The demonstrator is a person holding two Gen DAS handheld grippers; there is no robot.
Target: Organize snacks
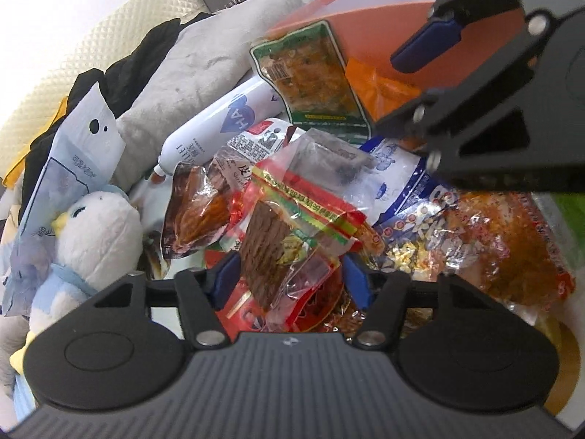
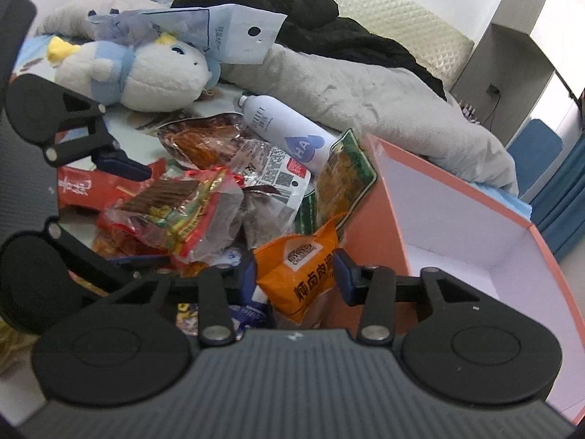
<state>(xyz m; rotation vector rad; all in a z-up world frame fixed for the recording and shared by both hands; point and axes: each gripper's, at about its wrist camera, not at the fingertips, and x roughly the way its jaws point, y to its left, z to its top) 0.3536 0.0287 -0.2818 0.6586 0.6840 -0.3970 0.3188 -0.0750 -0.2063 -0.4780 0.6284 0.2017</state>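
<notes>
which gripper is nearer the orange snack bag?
Right. The right gripper has the orange snack bag between its fingers; the left gripper straddles the clear red-edged packet further out in the pile.

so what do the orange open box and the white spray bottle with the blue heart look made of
Orange open box: likely cardboard; flat stiff walls, matte coloured outside, plain white inside. White spray bottle with the blue heart: smooth, faintly glossy; plastic or coated metal, can't tell which.
</notes>
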